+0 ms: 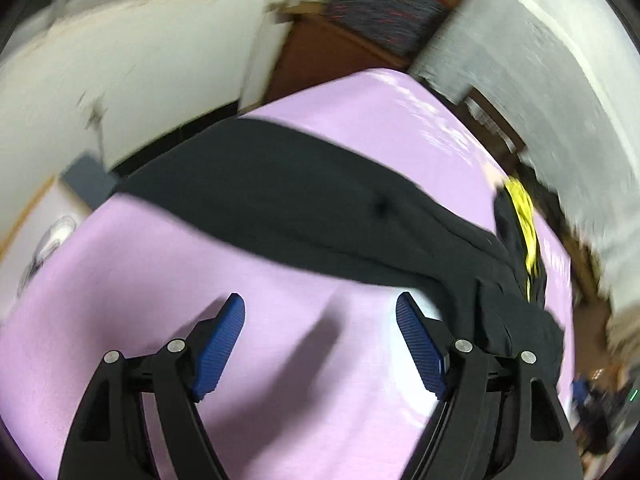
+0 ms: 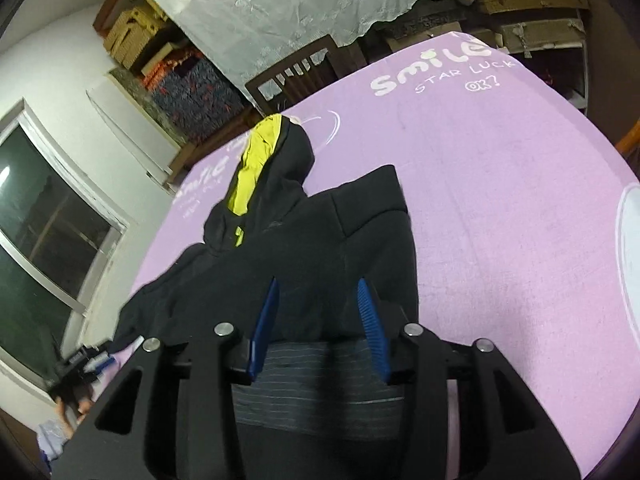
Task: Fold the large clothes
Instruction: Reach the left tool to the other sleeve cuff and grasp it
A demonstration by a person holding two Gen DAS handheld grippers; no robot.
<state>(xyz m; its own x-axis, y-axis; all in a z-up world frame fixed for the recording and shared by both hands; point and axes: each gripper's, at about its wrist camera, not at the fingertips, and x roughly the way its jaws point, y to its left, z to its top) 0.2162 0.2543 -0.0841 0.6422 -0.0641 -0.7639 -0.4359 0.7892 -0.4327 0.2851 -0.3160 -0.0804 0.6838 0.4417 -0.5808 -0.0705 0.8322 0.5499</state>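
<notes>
A black hoodie (image 2: 304,240) with a yellow-lined hood (image 2: 252,168) lies on a lilac sheet (image 2: 500,200). In the left wrist view the hoodie's long black sleeve (image 1: 280,200) stretches across the sheet (image 1: 120,300), with the yellow hood lining (image 1: 524,216) at the right. My left gripper (image 1: 320,316) is open and empty, above bare sheet just in front of the sleeve. My right gripper (image 2: 320,300) is open over the hoodie's lower body, with the ribbed hem (image 2: 312,384) beneath it; its jaws hold nothing.
The sheet carries white "smile" lettering (image 2: 428,68) at its far side. A wooden chair (image 2: 296,72), stacked boxes (image 2: 132,36) and patterned fabric (image 2: 192,92) stand beyond the bed. A window (image 2: 44,220) is on the left wall.
</notes>
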